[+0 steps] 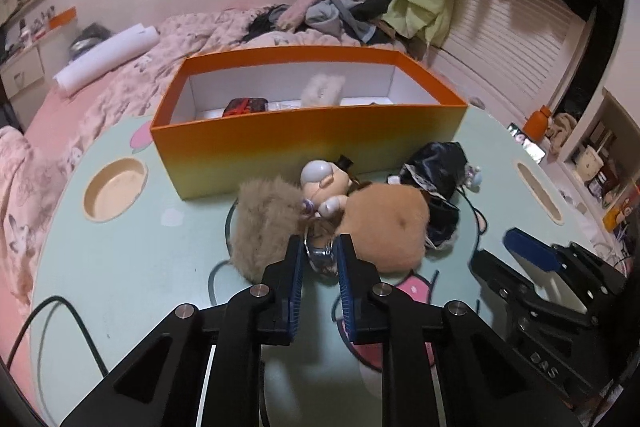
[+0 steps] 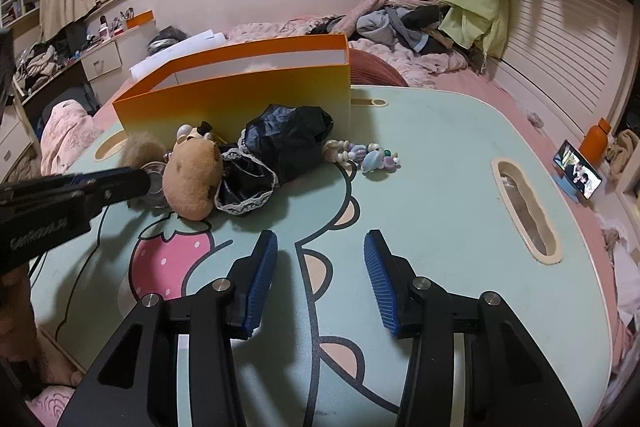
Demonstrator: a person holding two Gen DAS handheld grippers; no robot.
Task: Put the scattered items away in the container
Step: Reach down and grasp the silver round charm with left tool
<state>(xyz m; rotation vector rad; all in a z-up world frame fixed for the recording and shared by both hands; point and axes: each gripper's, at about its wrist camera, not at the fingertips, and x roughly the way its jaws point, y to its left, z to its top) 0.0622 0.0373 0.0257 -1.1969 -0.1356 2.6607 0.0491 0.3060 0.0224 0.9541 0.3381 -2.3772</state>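
Observation:
An orange box [image 1: 304,135] stands on the mint table; inside lie a red-black pouch [image 1: 245,106] and a white fluffy item [image 1: 322,89]. In front of it lie a tan plush toy [image 1: 386,223], a furry brown pompom [image 1: 266,219], a small doll [image 1: 324,183] and a black lace-trimmed cloth [image 1: 436,167]. My left gripper [image 1: 319,255] is shut on a small round clear-and-metal item [image 1: 318,257] between pompom and plush. In the right wrist view the box [image 2: 240,99], plush [image 2: 194,179], cloth [image 2: 280,147] and a beaded charm [image 2: 364,155] show. My right gripper [image 2: 320,267] is open and empty over the table.
The table [image 2: 440,155] has a round cup recess [image 1: 116,189] at left and a slot [image 2: 524,207] at right. A phone on a stand [image 2: 578,175] and an orange bottle [image 2: 596,143] sit right. A bed with piled clothes [image 1: 332,11] lies behind.

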